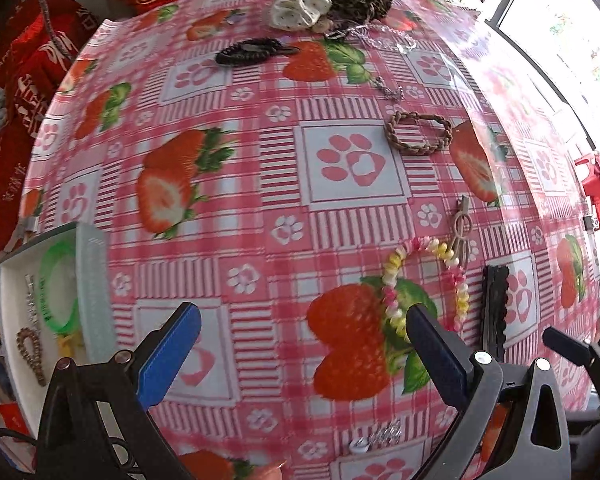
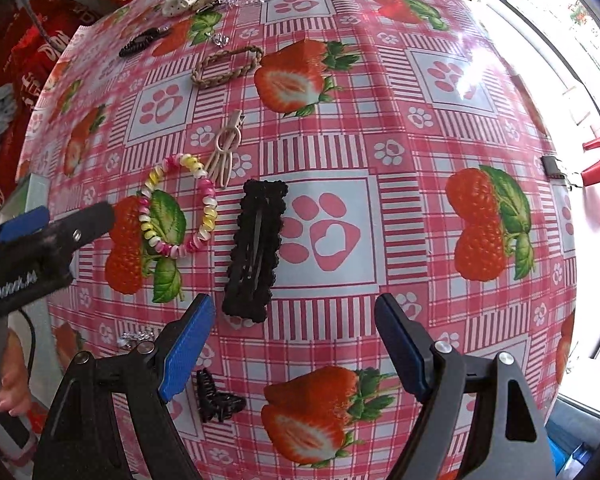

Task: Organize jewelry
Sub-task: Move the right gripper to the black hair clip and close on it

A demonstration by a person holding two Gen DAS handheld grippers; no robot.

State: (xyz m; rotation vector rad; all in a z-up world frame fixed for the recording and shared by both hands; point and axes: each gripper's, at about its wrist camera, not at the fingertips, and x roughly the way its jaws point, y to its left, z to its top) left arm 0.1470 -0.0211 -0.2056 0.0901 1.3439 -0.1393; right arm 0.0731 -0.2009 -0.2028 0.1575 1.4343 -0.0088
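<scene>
My left gripper point(image 1: 302, 330) is open and empty above the strawberry tablecloth, its right finger over the pink-and-yellow spiral bracelet point(image 1: 458, 276). It also shows in the right wrist view point(image 2: 72, 216). My right gripper point(image 2: 294, 336) is open and empty, just short of the black snap clip point(image 2: 256, 252), with the spiral bracelet point(image 2: 176, 208) to its left. A white tray point(image 1: 12, 280) at the left edge holds a green bangle point(image 1: 54, 284) and a beaded piece point(image 1: 30, 350).
On the table lie a brown braided bracelet point(image 2: 228, 66), a beige clip point(image 2: 224, 148), a small black claw clip point(image 2: 216, 400), a black hair tie point(image 1: 248, 51), a silver chain point(image 1: 380, 38), scrunchies point(image 1: 304, 4) and a small silver piece point(image 1: 380, 436). Red cushions lie beyond the left edge.
</scene>
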